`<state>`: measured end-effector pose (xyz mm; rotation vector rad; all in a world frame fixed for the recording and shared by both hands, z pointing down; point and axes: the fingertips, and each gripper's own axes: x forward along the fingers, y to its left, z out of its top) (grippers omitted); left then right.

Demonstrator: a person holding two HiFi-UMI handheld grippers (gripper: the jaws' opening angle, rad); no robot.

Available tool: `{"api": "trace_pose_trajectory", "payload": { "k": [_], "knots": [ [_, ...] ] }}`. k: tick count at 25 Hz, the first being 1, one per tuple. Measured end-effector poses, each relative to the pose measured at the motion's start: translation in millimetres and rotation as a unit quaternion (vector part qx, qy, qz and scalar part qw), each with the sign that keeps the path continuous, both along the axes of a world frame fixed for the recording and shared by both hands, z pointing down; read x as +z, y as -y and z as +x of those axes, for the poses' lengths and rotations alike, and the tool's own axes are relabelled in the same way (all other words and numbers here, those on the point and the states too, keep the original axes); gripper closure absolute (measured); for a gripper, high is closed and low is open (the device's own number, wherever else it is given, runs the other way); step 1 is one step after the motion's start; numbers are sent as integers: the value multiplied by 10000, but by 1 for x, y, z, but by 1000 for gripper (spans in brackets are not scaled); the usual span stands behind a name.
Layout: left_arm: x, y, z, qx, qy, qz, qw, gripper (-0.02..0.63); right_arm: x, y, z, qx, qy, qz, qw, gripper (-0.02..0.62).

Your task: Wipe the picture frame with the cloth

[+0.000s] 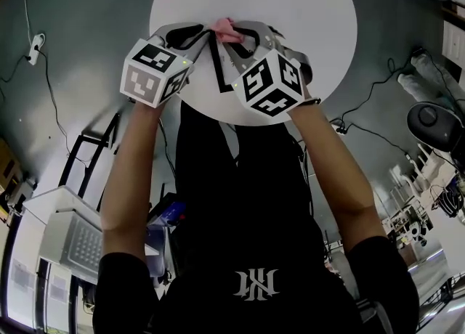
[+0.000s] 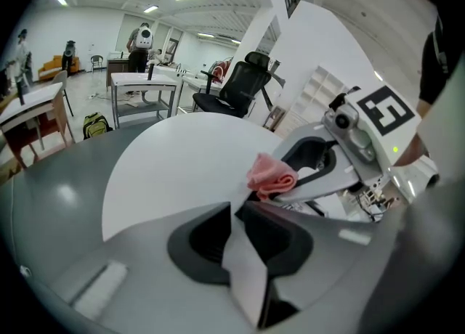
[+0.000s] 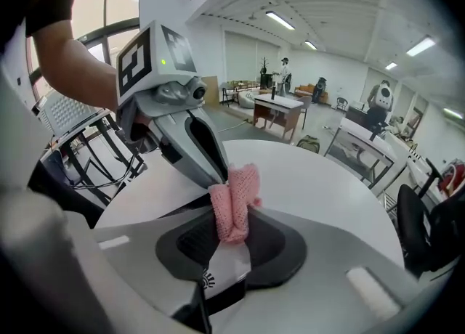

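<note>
Both grippers meet tip to tip above the near edge of the round white table (image 1: 305,6). My left gripper (image 1: 209,33) is shut on the picture frame (image 2: 247,271), a thin white panel with a black edge that runs back between its jaws. In the head view the frame's dark edge (image 1: 216,64) hangs below the two tips. My right gripper (image 1: 237,37) is shut on a bunched pink cloth (image 3: 234,205), which presses on the frame's (image 3: 220,276) top edge right at the left gripper's tip (image 3: 216,171). The cloth (image 1: 227,29) pokes up between the grippers.
The table stands on a grey floor. A power strip (image 1: 34,48) and cables lie at the left, and a white cart (image 1: 69,234) is near my left side. An office chair (image 1: 434,118) and more cables are at the right. Desks and people stand far off.
</note>
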<state>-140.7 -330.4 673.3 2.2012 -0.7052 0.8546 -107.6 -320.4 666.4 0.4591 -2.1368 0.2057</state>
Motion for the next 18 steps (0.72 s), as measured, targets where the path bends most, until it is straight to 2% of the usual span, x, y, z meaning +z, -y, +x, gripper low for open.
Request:
{"api": "trace_pose_trajectory", "payload": {
  "k": [5, 8, 18],
  "knots": [
    [-2, -1, 0, -36, 26, 15, 10000, 551, 5, -22, 9, -239, -164, -137, 9995, 517],
    [-2, 1, 2, -43, 28, 20, 10000, 551, 7, -32, 15, -227, -119, -263, 9993, 517],
    [0, 3, 1, -59, 50, 24, 10000, 551, 9, -78, 20, -623, -185, -763, 9950, 517]
  ]
}}
